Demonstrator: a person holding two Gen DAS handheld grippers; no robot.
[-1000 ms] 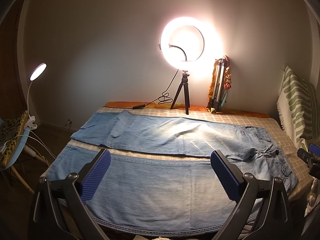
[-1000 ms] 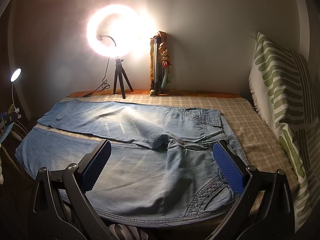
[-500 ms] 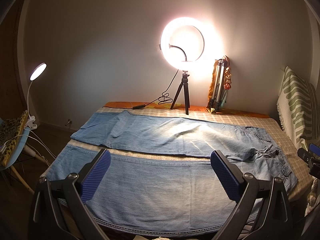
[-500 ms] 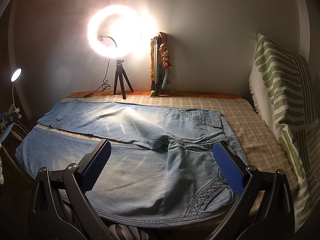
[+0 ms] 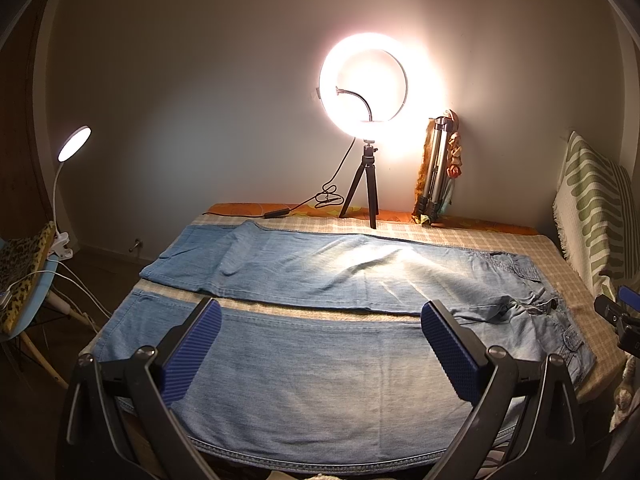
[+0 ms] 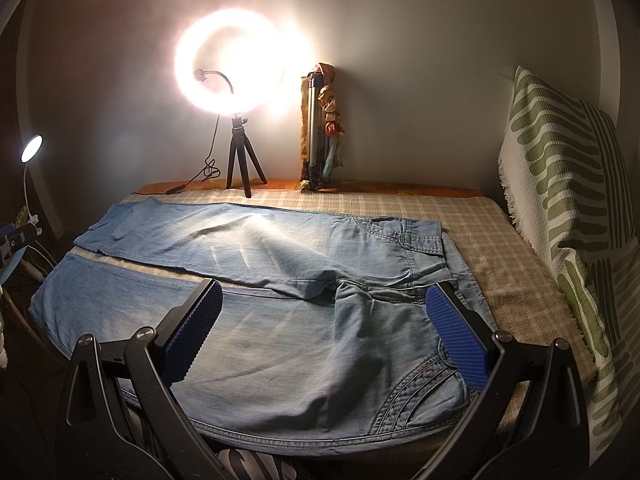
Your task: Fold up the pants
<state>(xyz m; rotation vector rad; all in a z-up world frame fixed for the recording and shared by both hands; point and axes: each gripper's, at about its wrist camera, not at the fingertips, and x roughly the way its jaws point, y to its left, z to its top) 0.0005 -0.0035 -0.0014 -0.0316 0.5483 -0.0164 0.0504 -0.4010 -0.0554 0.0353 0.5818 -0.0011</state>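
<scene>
**Both grippers hover over flat jeans**

The bed (image 5: 520, 240) carries the jeans (image 5: 320, 352), spread flat with both legs running toward its left edge and the waist near the right edge. A ring light (image 5: 363, 87) stands at the far edge, with a pillow (image 6: 560, 184) propped at the right edge. The left gripper (image 5: 320, 344) hangs level above the near leg, fingers wide apart and holding nothing. The right gripper (image 6: 324, 328) hangs above the seat, fingers equally spread.

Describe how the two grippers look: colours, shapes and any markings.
The left hand-held gripper and the right hand-held gripper look alike. Each has two black angular fingers with round silver screws at the joints. The pads are blue rubber with fine ridges. No cables, markings or sleeves show.
</scene>
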